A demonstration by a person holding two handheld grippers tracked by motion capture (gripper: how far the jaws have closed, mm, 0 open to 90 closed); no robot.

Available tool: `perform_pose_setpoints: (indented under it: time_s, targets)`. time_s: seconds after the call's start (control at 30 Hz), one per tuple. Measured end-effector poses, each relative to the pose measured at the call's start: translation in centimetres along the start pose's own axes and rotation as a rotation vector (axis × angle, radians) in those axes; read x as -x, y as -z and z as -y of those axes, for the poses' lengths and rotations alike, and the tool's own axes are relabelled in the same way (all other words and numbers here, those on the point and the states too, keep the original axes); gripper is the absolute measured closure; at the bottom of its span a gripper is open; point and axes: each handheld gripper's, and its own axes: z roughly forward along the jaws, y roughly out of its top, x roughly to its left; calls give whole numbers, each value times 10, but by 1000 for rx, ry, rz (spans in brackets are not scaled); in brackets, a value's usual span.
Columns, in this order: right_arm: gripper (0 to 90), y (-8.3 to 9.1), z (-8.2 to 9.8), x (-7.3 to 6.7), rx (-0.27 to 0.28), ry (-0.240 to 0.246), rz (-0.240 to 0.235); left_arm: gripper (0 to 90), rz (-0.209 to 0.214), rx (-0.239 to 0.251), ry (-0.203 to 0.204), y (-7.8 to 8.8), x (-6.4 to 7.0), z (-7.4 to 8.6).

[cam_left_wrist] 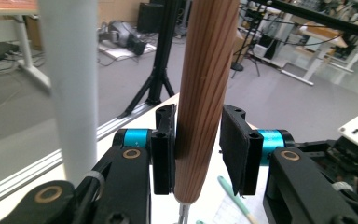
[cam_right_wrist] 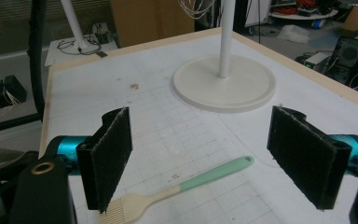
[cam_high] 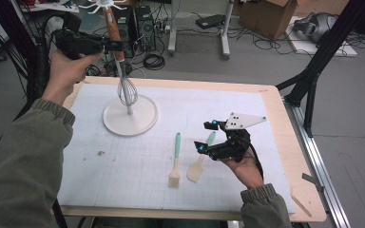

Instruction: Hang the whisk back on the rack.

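A whisk (cam_high: 127, 90) with a brown wooden handle (cam_left_wrist: 205, 93) hangs upright beside the pole (cam_left_wrist: 72, 84) of a white stand whose round base (cam_high: 130, 116) rests on the mat. My left gripper (cam_high: 116, 46) is raised, its jaws on either side of the handle. In the left gripper view one pad lies against the wood and the other stands slightly off it. My right gripper (cam_high: 206, 136) hovers wide open low over the mat with nothing between its pads (cam_right_wrist: 107, 158). Under it lie a teal-handled pastry brush (cam_right_wrist: 186, 184) (cam_high: 176, 159) and a teal-handled spatula (cam_high: 197, 168).
A white grid mat (cam_high: 247, 109) covers a wooden board, with a bare wood rim at the right (cam_high: 290, 142). A black frame leg (cam_high: 313, 71) stands off the right edge. Cables, computer cases and a cardboard box (cam_high: 266, 14) sit on the floor beyond.
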Motion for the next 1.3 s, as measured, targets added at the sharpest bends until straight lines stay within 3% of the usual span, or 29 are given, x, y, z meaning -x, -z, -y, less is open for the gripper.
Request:
perform_pose_setpoints:
  time_s: [0.43,1.3]
  targets:
    - [208,0,-2,-1,1,1,-2,617,-48,-13,-40,6,4,2]
    - [208,-2,-3,4,6,-6,-18,610,-63,3,-45,17,6,4]
